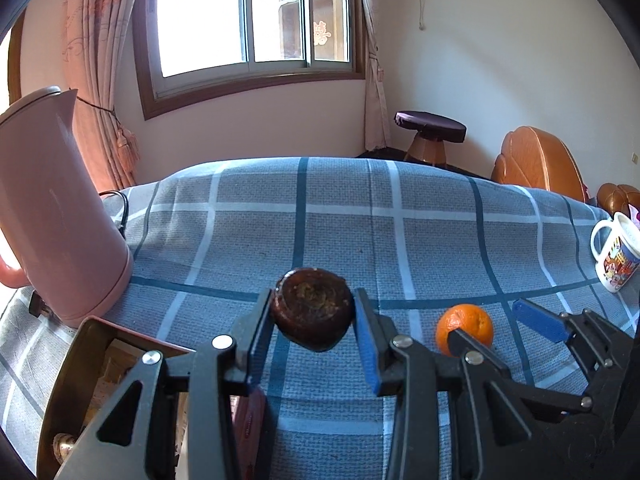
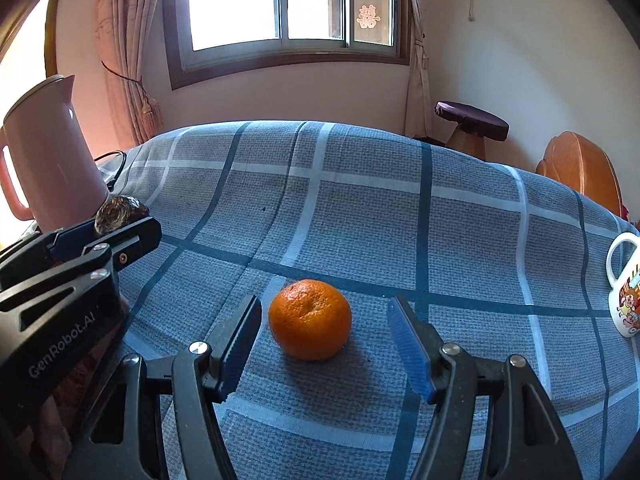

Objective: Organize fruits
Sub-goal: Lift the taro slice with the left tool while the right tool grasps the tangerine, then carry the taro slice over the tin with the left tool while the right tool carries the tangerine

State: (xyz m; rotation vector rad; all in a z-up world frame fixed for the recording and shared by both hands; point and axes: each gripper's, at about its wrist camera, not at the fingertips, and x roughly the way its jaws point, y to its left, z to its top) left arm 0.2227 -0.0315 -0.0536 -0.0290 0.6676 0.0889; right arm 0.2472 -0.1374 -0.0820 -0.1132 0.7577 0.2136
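My left gripper (image 1: 313, 308) is shut on a dark brown round fruit (image 1: 312, 314) and holds it above the checked blue tablecloth (image 1: 360, 232). The same fruit (image 2: 120, 208) and left gripper (image 2: 112, 224) show at the left in the right wrist view. An orange (image 2: 310, 319) lies on the cloth between the open fingers of my right gripper (image 2: 324, 312), touching neither. In the left wrist view the orange (image 1: 464, 328) sits at the right with the right gripper (image 1: 496, 324) around it.
A pink kettle (image 1: 52, 208) stands at the left with a black cord behind it. A brown open box (image 1: 100, 380) is at the lower left. A white printed mug (image 1: 616, 256) stands at the right edge. A stool and wooden chairs are beyond the table.
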